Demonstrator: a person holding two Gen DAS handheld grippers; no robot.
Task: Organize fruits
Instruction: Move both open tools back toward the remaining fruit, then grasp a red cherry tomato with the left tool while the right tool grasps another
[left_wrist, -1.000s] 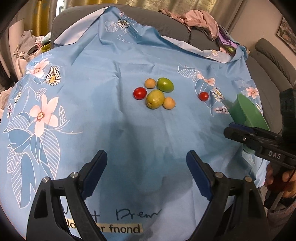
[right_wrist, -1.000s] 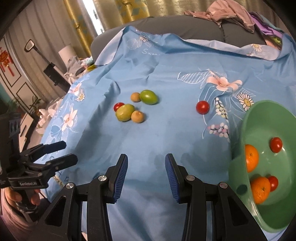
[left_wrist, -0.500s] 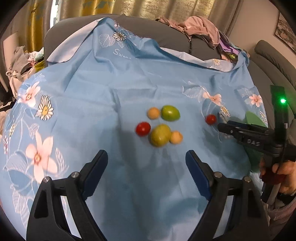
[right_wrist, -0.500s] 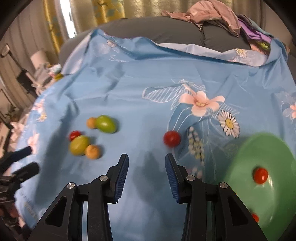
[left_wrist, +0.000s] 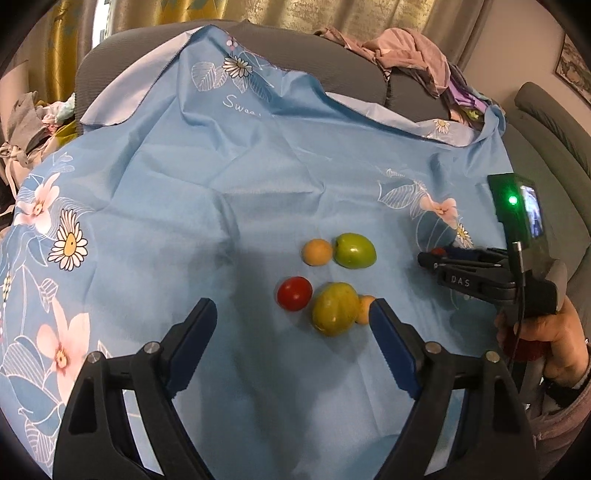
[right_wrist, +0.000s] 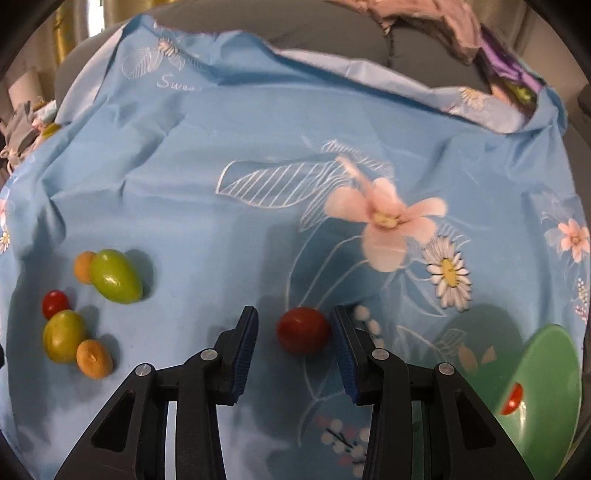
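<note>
A blue floral cloth (left_wrist: 258, 192) covers the work surface, and every loose fruit lies on it. At the right edge of the right wrist view a green bowl (right_wrist: 546, 387) shows part of its rim and inner wall, with a small red tomato (right_wrist: 514, 398) inside. The left gripper (left_wrist: 291, 325) is spread wide, holding nothing, above the near side of a cluster of five fruits: a yellow-green fruit (left_wrist: 334, 308) sits between its fingertips towards the right finger, a red tomato (left_wrist: 294, 293) just left of that, and a small orange fruit (left_wrist: 365, 308) partly hidden behind the right fingertip; farther off lie a green fruit (left_wrist: 354, 250) and another orange fruit (left_wrist: 316, 252), touching each other. The right gripper (right_wrist: 294, 332) is open, its fingers on either side of a lone red tomato (right_wrist: 303, 330) that rests on the cloth; the right pad lies just beside it, a wider gap on the left. That tomato sits well apart from the cluster, between it and the bowl
</note>
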